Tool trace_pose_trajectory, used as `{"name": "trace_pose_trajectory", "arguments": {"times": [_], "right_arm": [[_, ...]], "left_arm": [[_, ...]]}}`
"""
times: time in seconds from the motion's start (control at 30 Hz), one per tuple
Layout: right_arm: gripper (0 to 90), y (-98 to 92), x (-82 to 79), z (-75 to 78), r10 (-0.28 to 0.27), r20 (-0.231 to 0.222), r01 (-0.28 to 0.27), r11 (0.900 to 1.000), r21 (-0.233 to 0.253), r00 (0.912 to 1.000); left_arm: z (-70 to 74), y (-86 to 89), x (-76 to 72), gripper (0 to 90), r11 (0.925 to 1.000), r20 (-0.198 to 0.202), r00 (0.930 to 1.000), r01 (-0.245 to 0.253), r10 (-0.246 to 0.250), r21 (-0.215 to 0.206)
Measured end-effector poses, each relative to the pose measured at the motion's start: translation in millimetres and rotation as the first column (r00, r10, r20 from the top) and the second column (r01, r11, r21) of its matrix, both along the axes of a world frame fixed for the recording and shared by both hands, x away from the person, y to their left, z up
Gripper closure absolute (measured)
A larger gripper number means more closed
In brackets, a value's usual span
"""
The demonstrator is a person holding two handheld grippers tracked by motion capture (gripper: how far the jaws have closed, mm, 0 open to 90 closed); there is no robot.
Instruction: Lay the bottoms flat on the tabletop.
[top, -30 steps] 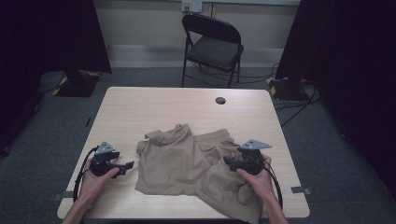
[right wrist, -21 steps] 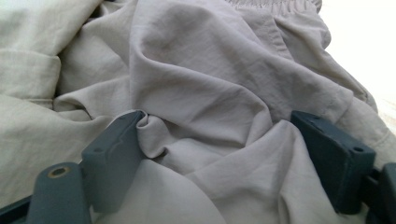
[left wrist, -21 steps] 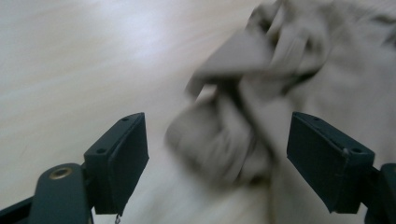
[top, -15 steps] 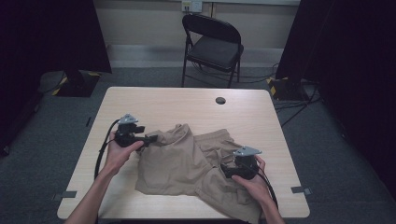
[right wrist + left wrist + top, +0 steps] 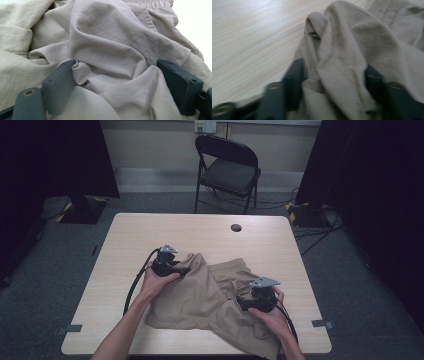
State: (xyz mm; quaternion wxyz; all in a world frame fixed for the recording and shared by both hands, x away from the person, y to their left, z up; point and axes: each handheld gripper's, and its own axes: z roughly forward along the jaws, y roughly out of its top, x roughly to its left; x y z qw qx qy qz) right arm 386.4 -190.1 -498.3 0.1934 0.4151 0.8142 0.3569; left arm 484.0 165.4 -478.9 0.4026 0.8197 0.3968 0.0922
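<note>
Crumpled khaki shorts (image 5: 200,295) lie on the near half of a light wooden table (image 5: 150,235). My left gripper (image 5: 184,270) is at the shorts' far left edge. In the left gripper view its jaws stand apart, with a raised fold of the cloth (image 5: 332,50) between them (image 5: 333,82). My right gripper (image 5: 241,303) rests on the right side of the shorts. In the right gripper view its jaws (image 5: 116,75) stand wide apart on rumpled cloth (image 5: 107,40), with the elastic waistband (image 5: 147,5) beyond them. Both grippers are open.
A black folding chair (image 5: 230,170) stands behind the table's far edge. A dark round cable hole (image 5: 236,227) sits near the far middle of the tabletop. Cables (image 5: 137,282) trail from each gripper toward the person. Dark curtains flank both sides.
My left gripper has moved from the bare front left of the table forward and right to the shorts' far left edge. My right gripper has shifted slightly nearer and left on the cloth.
</note>
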Motion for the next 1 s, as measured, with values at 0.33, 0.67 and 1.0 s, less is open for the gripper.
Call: {"name": "trace_pose_trajectory", "arguments": {"times": [0.33, 0.67, 1.0], "right_arm": [[17.4, -0.1, 0.4, -0.2, 0.003, 0.003, -0.003, 1.000, 0.000, 1.0000], [17.4, -0.1, 0.4, -0.2, 0.002, 0.003, -0.002, 1.000, 0.000, 1.0000], [17.5, 0.0, 0.2, -0.2, -0.001, 0.002, 0.001, 1.000, -0.001, 1.0000]], "left_arm": [[43.0, 29.3, -26.2, 81.7, 0.9716, 0.074, 0.9968, 0.046, -0.029, -0.232], [39.9, 49.2, -88.2, 82.8, 0.9571, 0.072, 0.9912, 0.126, -0.111, -0.261], [-11.2, 75.2, -131.3, 82.9, 0.9850, -0.054, 0.9871, 0.145, -0.151, -0.094]]}}
